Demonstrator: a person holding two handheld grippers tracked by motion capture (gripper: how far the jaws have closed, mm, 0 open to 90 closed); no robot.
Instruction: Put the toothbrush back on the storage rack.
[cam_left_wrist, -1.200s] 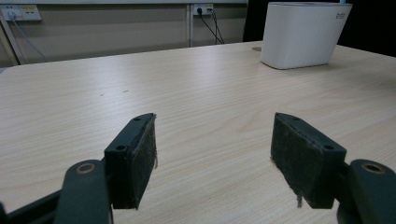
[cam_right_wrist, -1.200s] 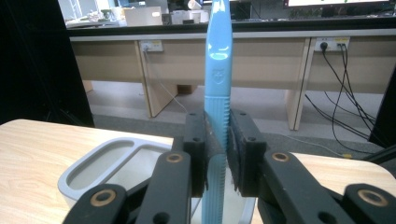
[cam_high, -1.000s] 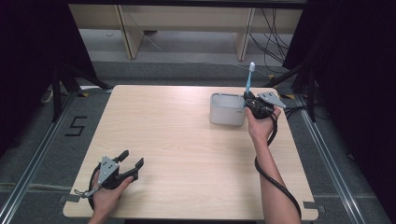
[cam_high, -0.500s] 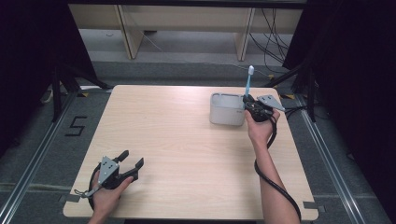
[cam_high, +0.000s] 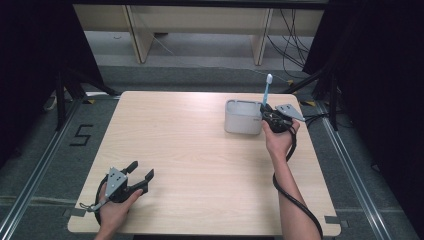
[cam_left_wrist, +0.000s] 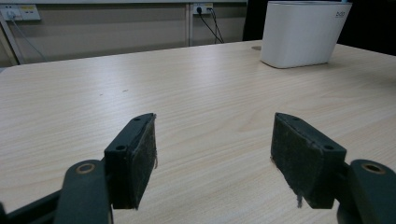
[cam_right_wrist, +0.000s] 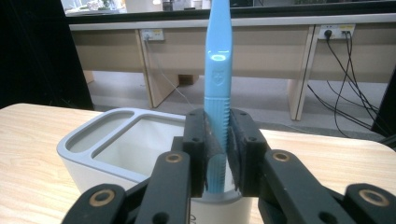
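My right gripper (cam_high: 268, 112) (cam_right_wrist: 218, 144) is shut on the handle of a light blue toothbrush (cam_high: 266, 92) (cam_right_wrist: 218, 84), which stands upright with its white head up. It hovers at the right edge of a white holder (cam_high: 242, 117) (cam_right_wrist: 107, 149) with two compartments, at the table's far right. The toothbrush's lower end sits between the pads (cam_right_wrist: 201, 144), above the holder's near rim. My left gripper (cam_high: 141, 172) (cam_left_wrist: 212, 158) rests open near the table's front left corner, nothing between its pads (cam_left_wrist: 144, 154). The white holder (cam_left_wrist: 301, 32) shows far off in the left gripper view.
The light wooden table (cam_high: 200, 165) spreads bare between the two hands. A black cable (cam_high: 290, 195) trails along the right forearm. Beyond the far edge stand wooden furniture legs (cam_high: 137, 35) and floor cables (cam_high: 295, 30). Dark curtains flank both sides.
The right gripper with the toothbrush has shifted slightly toward the holder's right edge. The left gripper has stayed where it was.
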